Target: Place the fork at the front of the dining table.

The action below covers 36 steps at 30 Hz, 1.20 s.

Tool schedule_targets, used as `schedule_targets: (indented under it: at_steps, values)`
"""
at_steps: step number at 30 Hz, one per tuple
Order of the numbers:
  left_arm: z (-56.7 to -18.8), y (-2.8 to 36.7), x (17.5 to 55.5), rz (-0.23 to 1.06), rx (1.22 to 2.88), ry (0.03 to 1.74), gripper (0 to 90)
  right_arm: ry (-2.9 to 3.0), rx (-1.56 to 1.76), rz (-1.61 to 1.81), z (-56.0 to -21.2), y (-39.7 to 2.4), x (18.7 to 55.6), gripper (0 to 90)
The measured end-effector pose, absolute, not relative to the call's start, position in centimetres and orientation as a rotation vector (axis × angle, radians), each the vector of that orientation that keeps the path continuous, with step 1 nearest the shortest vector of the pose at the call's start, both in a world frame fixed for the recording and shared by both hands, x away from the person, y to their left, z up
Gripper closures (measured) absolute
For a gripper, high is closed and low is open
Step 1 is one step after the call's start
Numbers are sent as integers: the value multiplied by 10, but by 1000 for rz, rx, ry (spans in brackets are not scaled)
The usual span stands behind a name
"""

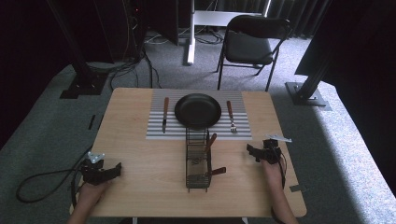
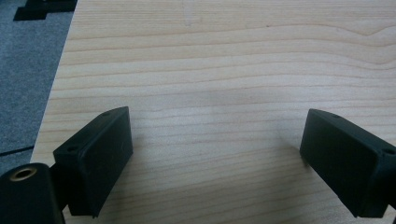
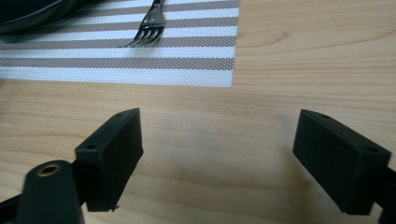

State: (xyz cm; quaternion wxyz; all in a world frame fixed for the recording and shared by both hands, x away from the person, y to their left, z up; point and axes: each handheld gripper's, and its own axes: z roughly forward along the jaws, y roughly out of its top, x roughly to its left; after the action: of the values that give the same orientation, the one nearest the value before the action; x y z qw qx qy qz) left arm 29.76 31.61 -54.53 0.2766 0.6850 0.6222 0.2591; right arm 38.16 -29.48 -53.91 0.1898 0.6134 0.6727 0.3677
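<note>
A black plate (image 1: 198,110) rests on a striped placemat (image 1: 156,130) at the table's far middle. A wood-handled knife (image 1: 165,114) lies left of the plate, and a wood-handled fork (image 1: 230,116) lies right of it; the fork's tines (image 3: 147,29) show in the right gripper view. A black wire caddy (image 1: 197,158) stands in front of the mat with two wood-handled utensils in it. My left gripper (image 1: 114,170) sits open at the table's near left over bare wood (image 2: 215,140). My right gripper (image 1: 251,150) is open at the right, jaws wide apart (image 3: 217,154), holding nothing.
The wooden table (image 1: 140,186) stands on grey carpet. A black folding chair (image 1: 250,44) and a white desk leg (image 1: 190,44) are beyond the far edge. Black frame posts (image 1: 77,65) stand at both sides. The left gripper's cable (image 1: 42,184) trails over the floor.
</note>
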Motion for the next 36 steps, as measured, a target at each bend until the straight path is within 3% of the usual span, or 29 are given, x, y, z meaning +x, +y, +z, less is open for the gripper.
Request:
schedule_targets:
  at_steps: [26, 36]
  values:
    - [-545, 316, 298, 693, 1842, 1673, 92, 1748, 1688, 842, -548, -315, 292, 120]
    - [-545, 316, 298, 693, 1841, 1673, 92, 1739, 1761, 773, -550, -330, 274, 135]
